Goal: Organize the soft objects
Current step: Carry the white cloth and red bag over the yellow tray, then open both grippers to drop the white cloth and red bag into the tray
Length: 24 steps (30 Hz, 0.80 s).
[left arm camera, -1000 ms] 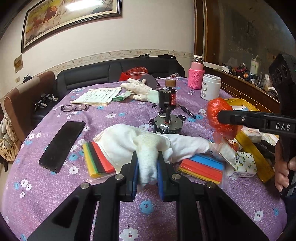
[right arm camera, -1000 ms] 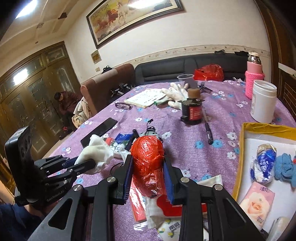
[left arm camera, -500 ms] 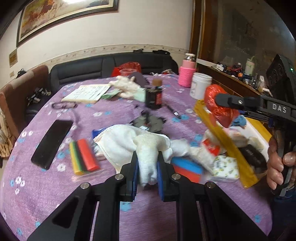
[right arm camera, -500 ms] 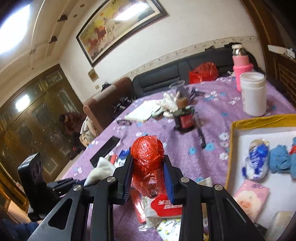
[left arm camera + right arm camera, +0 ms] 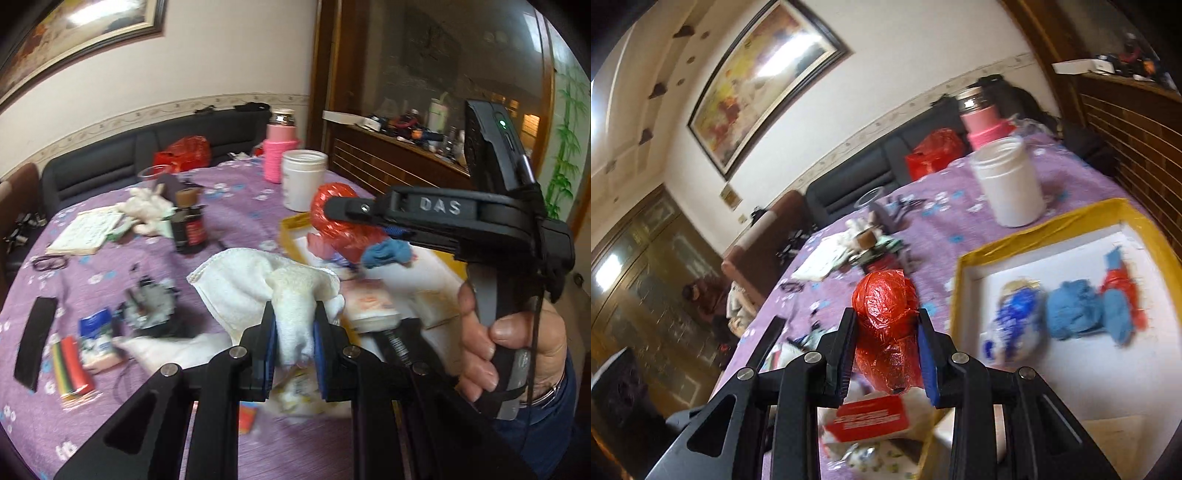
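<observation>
My left gripper (image 5: 293,332) is shut on a white towel (image 5: 255,284) and holds it above the purple table. My right gripper (image 5: 886,332) is shut on a crumpled red plastic bag (image 5: 886,314), held in the air near the left edge of the yellow-rimmed tray (image 5: 1027,232). In the left wrist view the right gripper (image 5: 332,208) carries the red bag (image 5: 332,229) over that tray (image 5: 291,225). The tray holds a blue-white packet (image 5: 1012,317), a blue cloth (image 5: 1075,314) and a red and blue item (image 5: 1119,295).
On the purple flowered tablecloth (image 5: 240,206) stand a white jar (image 5: 304,179), a pink bottle (image 5: 280,151) and a dark ink bottle (image 5: 188,223). A black phone (image 5: 35,343), coloured strips (image 5: 70,365), a notebook (image 5: 88,230), glasses (image 5: 50,263) and white gloves (image 5: 146,206) lie about.
Both grippers have lifted and swung right toward the yellow tray, each keeping its load. The towel has come up off the table.
</observation>
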Tool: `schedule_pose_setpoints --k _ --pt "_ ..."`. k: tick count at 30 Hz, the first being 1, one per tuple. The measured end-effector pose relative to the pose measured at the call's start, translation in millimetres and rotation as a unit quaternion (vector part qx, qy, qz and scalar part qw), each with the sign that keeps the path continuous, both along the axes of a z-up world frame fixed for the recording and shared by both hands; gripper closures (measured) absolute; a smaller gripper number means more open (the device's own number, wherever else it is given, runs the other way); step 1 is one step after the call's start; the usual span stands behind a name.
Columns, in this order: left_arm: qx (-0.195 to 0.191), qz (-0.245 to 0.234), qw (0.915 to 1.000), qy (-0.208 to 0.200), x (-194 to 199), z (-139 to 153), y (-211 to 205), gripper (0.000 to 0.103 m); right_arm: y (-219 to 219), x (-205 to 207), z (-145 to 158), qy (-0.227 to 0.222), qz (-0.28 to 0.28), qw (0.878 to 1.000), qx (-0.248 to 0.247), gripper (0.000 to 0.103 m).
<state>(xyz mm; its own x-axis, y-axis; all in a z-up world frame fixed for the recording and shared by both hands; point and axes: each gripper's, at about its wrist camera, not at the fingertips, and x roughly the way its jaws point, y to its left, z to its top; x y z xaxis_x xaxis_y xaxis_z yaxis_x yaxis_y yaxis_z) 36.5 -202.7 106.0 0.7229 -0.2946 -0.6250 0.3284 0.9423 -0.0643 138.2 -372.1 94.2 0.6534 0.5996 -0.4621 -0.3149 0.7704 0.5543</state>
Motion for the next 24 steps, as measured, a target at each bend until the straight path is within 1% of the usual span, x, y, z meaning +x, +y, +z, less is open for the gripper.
schedule_pose_setpoints --k 5,10,12,16,18,21,24 --pt "-0.001 -0.034 0.9994 0.010 11.1 0.3 -37.8 0.086 -42.2 3.0 2.1 0.010 -0.064 0.998 0.012 0.070" --pt "-0.022 -0.073 0.9963 0.040 24.6 -6.3 -79.1 0.086 -90.9 -0.9 1.8 0.019 -0.131 0.991 0.012 0.070" --pt "-0.018 -0.087 0.9949 0.047 29.0 -12.2 -96.8 0.086 -106.7 -2.3 -1.3 0.026 -0.155 0.988 0.007 0.070" --pt "-0.019 -0.106 0.9922 0.063 37.6 -27.1 -119.4 0.086 -123.8 -1.8 -11.4 0.055 -0.188 0.980 -0.015 0.070" --pt "-0.022 -0.115 0.9904 0.074 42.9 -36.6 -125.6 0.086 -126.7 2.1 -17.6 0.076 -0.207 0.974 -0.050 0.070" --pt "-0.020 -0.124 0.9883 0.087 44.1 -47.1 -132.2 0.086 -130.0 12.6 -26.3 0.096 -0.206 0.972 -0.056 0.070" --pt "-0.021 -0.127 0.9875 0.091 45.2 -52.7 -132.6 0.086 -125.1 14.1 -24.5 0.094 -0.208 0.971 -0.076 0.070"
